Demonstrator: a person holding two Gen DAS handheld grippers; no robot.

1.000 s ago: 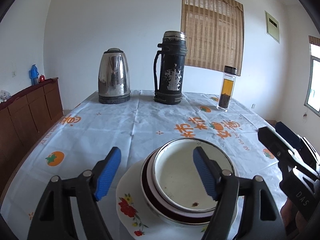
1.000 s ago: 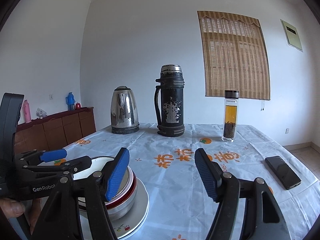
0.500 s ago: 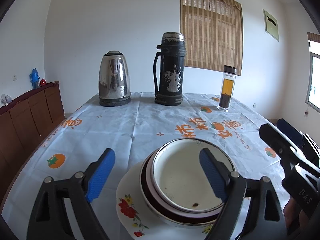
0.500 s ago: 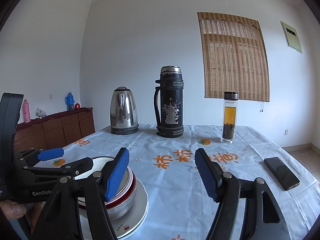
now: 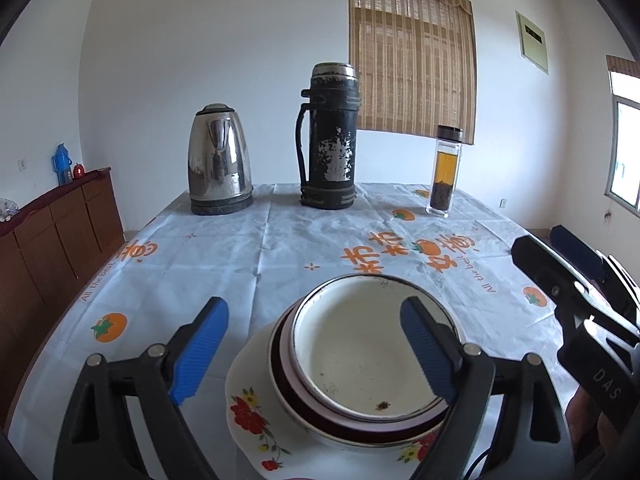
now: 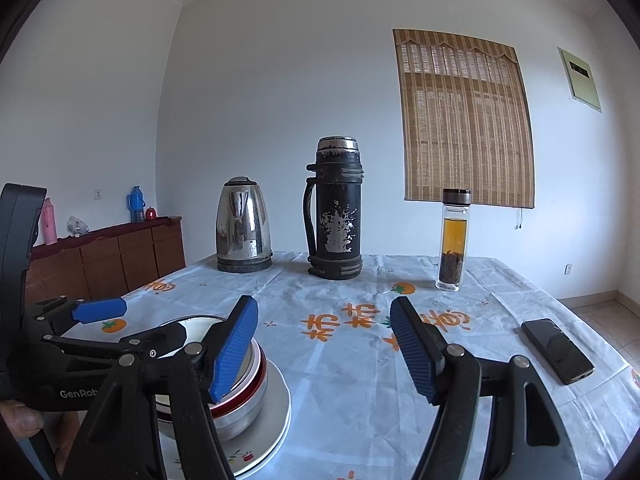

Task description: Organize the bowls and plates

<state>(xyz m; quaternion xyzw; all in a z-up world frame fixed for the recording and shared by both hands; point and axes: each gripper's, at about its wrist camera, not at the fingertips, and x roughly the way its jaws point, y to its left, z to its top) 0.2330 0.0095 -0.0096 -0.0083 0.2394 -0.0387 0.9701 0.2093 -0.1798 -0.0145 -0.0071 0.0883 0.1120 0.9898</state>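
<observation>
Left tongs spread wide, jaws just opened further, one blue pad over the white bowl, gripping nothing. Bowl nested in a dark-rimmed bowl, both stacked on a flowered plate at the near tabletop edge. Right tongs spread, empty, just beside the stack. Farther right, a phone. At the far end: kettle, black flask, tea bottle.

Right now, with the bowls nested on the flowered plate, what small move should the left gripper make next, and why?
Probably draw the left gripper back off the stack. Its jaws have just been opening; they stand wide, one finger over the top bowl, pressing nothing. The bowls sit nested on the flowered plate, so the placing looks done.
</observation>
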